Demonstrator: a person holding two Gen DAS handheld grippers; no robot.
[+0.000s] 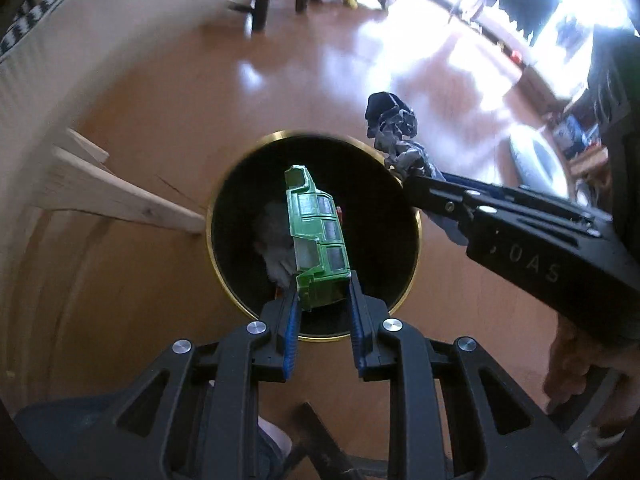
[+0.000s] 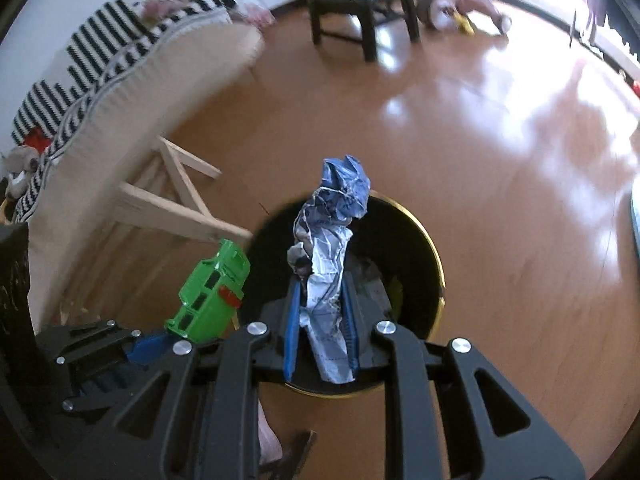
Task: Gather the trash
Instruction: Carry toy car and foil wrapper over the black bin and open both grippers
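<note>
- Left wrist view first: my left gripper (image 1: 322,296) is pinching a green toy (image 1: 318,236) by its lower end, blue pads tight on both sides, nose angled steeply down.
- That toy hangs right over the mouth of the bin (image 1: 412,200), a black can with a gold rim standing on the wooden floor (image 1: 160,120).
- Right wrist view: my right gripper (image 2: 320,320) is clamped on a crumpled paper (image 2: 332,240), white and blue, which sticks well out past the fingertips.
- The paper also sits above the bin opening from this angle; in the left view it looks closer to the far rim, so I can't say it is fully centred.
- Step in hand, as I read it: both pieces carried to the bin, drop not yet made.
- Next move, I'd judge: get the paper squarely inside the rim, then spread both sets of jaws and let the pieces fall. The long paper may catch on the rim if released off-centre.
- Inside the bin: something pale and crumpled lies at the bottom in the left view; the right view hints at grey scraps and a greenish bit, too dark to name.
- Outward: a pale wooden frame (image 2: 176,204) stands just beside the bin, a sofa (image 2: 160,76) with a striped throw behind it, a dark table (image 2: 360,12) well apart.
</note>
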